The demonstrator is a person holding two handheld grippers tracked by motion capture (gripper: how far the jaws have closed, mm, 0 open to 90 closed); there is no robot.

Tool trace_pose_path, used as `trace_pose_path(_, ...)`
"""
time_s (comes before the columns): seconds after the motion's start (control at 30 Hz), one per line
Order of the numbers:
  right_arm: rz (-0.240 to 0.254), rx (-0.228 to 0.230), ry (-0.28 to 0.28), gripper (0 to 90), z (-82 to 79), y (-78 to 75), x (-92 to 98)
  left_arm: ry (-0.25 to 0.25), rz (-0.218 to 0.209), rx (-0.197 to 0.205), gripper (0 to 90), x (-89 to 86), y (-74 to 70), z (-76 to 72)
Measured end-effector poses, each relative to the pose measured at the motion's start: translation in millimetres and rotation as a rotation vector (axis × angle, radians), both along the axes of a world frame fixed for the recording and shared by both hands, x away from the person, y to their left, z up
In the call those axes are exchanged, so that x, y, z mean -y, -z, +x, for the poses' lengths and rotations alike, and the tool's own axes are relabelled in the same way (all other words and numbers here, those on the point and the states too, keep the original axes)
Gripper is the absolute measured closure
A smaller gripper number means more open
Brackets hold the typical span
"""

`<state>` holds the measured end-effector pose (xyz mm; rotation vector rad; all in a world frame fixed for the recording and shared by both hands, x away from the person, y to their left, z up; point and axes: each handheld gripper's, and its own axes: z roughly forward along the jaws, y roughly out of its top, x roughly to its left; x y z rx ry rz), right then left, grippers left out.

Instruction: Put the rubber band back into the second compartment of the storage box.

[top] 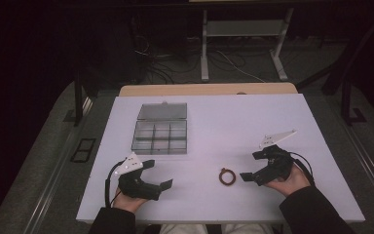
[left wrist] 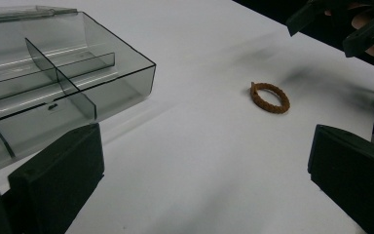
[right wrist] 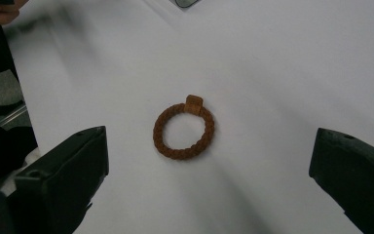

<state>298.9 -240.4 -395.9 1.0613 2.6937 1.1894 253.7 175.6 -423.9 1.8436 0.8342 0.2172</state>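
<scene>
The right gripper (top: 248, 176), a black two-jaw tool held in the person's right hand (top: 292, 179), has its jaws spread wide and grasps nothing; in the right gripper view its jaws stand at the lower corners with the small brown braided cord ring (right wrist: 183, 127) lying flat on the white table top (right wrist: 282, 68) between and just ahead of them. In the high view that ring (top: 227, 176) sits near the front of the table, just to the left of the right gripper's tip and apart from it. The left gripper (top: 164, 185), likewise released and empty, rests farther left, with the clear smoky plastic compartment box (top: 159, 136) beyond it, its lid swung back and its cells bare as far as can be seen. The step in hand looks like picking up the ring with the right gripper. To do it well, the jaws should come down straddling one side of the braid, not the whole loop, low enough to touch the table, since the ring lies flat and thin. Closing slowly would keep the soft cord from sliding away; the knotted tab on the ring may offer a thicker hold.
</scene>
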Motion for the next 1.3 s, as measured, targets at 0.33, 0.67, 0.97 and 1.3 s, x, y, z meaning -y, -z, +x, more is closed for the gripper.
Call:
trace_pose_path(0.33,-0.014,-0.013,-0.018,0.0,5.2,5.8,-10.6,0.001,0.005,0.002,0.0,0.3,0.2,0.0)
trace_pose_path(0.67,-0.04,-0.033,-0.037,0.1,11.4,17.1,-21.1,0.006,0.0,0.006,0.0,0.5,-0.2,-0.3)
trace_pose_path(0.97,-0.054,-0.049,-0.037,0.1,15.7,24.2,-30.1,0.009,0.003,0.004,0.0,0.7,-0.1,-0.2)
trace_pose_path(1.3,-0.078,-0.051,-0.073,10.1,17.4,30.2,-40.7,0.013,0.003,0.003,0.0,0.9,0.0,-0.1)
